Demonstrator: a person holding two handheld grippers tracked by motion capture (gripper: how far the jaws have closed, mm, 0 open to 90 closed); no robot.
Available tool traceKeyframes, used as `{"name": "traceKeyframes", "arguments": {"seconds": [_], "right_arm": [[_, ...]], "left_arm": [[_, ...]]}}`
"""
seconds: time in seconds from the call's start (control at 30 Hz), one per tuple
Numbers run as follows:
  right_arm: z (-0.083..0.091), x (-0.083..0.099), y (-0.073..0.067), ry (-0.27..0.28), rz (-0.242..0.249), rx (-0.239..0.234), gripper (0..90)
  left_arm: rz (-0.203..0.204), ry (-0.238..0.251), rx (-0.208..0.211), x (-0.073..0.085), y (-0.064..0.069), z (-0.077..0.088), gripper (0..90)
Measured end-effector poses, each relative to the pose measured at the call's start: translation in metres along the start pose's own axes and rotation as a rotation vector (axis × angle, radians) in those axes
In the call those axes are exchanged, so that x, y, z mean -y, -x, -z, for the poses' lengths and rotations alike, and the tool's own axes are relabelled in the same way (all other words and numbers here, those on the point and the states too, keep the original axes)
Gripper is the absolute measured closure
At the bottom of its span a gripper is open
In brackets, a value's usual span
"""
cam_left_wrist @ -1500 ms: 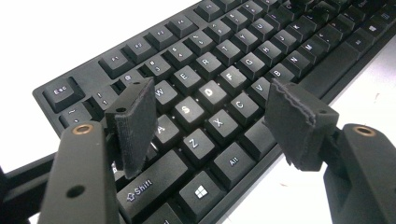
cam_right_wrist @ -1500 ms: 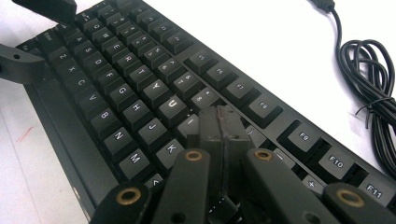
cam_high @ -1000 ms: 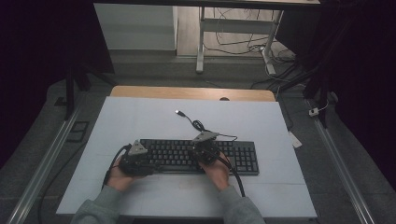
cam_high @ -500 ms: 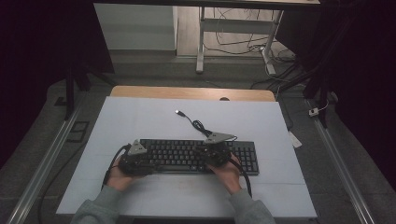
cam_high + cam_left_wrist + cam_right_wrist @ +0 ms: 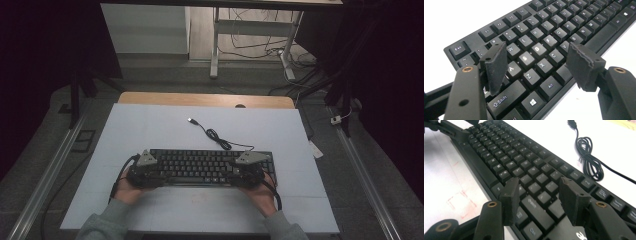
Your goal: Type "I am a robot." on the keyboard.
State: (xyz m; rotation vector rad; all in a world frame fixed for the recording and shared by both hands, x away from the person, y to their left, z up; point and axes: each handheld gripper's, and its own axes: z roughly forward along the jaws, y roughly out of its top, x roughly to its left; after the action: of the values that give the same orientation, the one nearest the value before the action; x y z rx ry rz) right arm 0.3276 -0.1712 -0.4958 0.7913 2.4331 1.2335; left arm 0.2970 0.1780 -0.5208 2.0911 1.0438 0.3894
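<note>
Keyboard (image 5: pixel 207 167) lies flat on the white table (image 5: pixel 150 130), near the person's edge, long side across the view, black, with its cable (image 5: pixel 220 140) running up from the back edge in a small coil to a loose plug on the tabletop. Left gripper (image 5: pixel 142 172) sits at the keyboard's left end, right gripper (image 5: pixel 247 172) at the right end, a hand behind each. Left gripper (image 5: pixel 536 60): jaws wide apart, hovering over the letter block, roughly from the A/W keys across to the C/V keys; pads look clear of the keycaps and nothing is between them but the keys below. Right gripper (image 5: pixel 537 195): jaws have just been opening, now stand about half to three-quarters spread over the right end of the key block; nothing clamped, only keys showing in the gap. Can't tell for sure whether the pad tips graze the caps, but neither pair is squeezing anything. From the right gripper view the cable coil (image 5: pixel 589 157) lies just beyond the keyboard's far edge, apart from the jaws. Red marks show faintly on the table beside the keyboard's near edge.
</note>
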Motion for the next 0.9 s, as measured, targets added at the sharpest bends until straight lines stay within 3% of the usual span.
{"name": "traceKeyframes", "arguments": {"seconds": [0.43, 0.9], "right_arm": [[0.013, 0.015, 0.007, 0.026, -0.026, 0.006, 48.4], [0.014, 0.017, 0.007, 0.024, -0.022, 0.011, 48.3]], "left_arm": [[0.003, 0.009, -0.005, -0.001, 0.000, 0.001, 33.9], [0.017, 0.035, -0.003, -0.004, 0.000, 0.001, 35.3]]}}
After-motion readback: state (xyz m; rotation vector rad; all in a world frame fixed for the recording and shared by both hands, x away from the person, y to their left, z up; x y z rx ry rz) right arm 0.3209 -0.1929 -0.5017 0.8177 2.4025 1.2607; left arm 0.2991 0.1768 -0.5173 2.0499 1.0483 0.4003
